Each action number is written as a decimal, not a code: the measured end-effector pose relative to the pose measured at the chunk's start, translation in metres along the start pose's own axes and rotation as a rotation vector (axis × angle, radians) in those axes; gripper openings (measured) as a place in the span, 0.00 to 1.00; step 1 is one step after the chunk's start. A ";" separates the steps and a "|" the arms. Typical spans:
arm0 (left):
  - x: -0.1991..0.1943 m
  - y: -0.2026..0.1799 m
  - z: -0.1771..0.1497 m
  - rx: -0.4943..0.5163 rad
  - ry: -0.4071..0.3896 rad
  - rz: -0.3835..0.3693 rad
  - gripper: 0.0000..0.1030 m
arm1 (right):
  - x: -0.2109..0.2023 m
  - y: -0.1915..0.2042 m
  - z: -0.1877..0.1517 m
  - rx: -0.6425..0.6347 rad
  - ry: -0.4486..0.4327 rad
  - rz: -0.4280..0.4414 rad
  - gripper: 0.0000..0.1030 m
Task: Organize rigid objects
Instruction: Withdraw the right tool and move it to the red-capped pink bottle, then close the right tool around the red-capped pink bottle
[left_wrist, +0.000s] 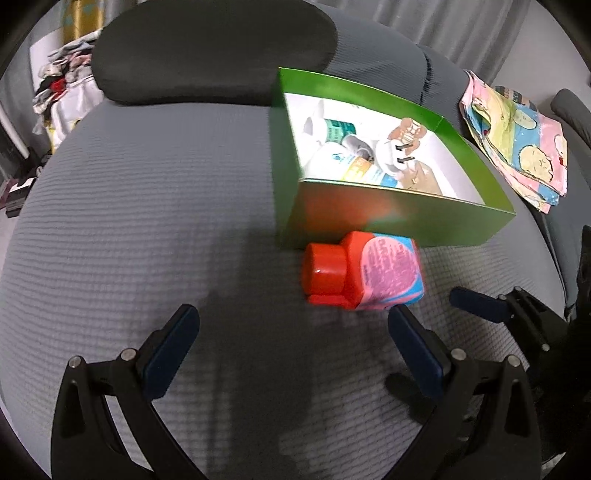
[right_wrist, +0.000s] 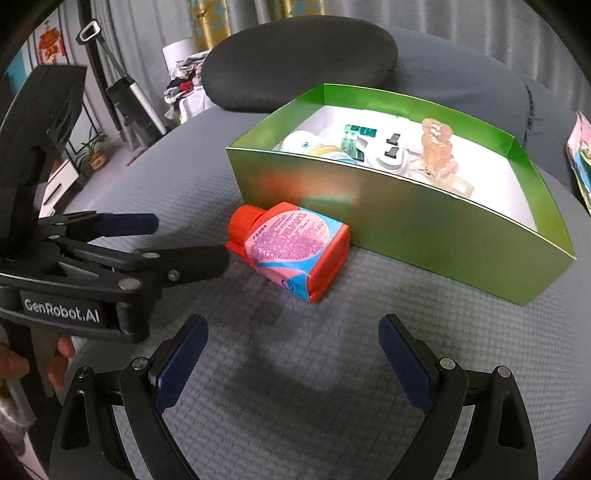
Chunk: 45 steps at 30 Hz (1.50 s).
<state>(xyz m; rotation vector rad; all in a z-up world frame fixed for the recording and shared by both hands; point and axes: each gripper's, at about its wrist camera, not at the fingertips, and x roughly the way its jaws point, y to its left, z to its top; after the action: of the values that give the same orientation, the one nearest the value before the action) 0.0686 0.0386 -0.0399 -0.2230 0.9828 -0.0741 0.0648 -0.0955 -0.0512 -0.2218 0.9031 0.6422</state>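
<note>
While both tools (left_wrist: 293, 325) (right_wrist: 293, 332) gape empty, red bottle (left_wrist: 362, 271) lies ahead, btwn fingertips' lines.

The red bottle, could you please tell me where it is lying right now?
The red bottle lies on its side on the grey cushion, just outside the green box's near wall, ahead of both open grippers.

The green box (right_wrist: 424, 229) hides the lower parts of the white bottle (right_wrist: 306, 144), the plug (right_wrist: 388, 157) and the peach figurine (right_wrist: 437, 147) behind its near wall. The pink label (right_wrist: 284, 240) on the red bottle (right_wrist: 295, 247) beside the box is too blurred to read. The patterned cloth (right_wrist: 580, 162), right of the box, is cut off by the picture's edge.
</note>
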 end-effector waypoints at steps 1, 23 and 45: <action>0.002 -0.001 0.001 0.004 0.003 -0.012 0.99 | 0.002 0.000 0.001 0.000 -0.002 0.004 0.92; 0.021 -0.010 0.013 0.053 0.046 -0.176 0.82 | 0.032 -0.004 0.024 -0.018 0.002 0.097 0.67; 0.024 -0.029 0.015 0.132 0.022 -0.154 0.77 | 0.037 -0.012 0.023 -0.008 0.001 0.104 0.53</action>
<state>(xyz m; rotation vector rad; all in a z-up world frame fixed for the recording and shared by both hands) 0.0951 0.0083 -0.0452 -0.1764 0.9778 -0.2824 0.1033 -0.0794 -0.0673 -0.1835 0.9180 0.7422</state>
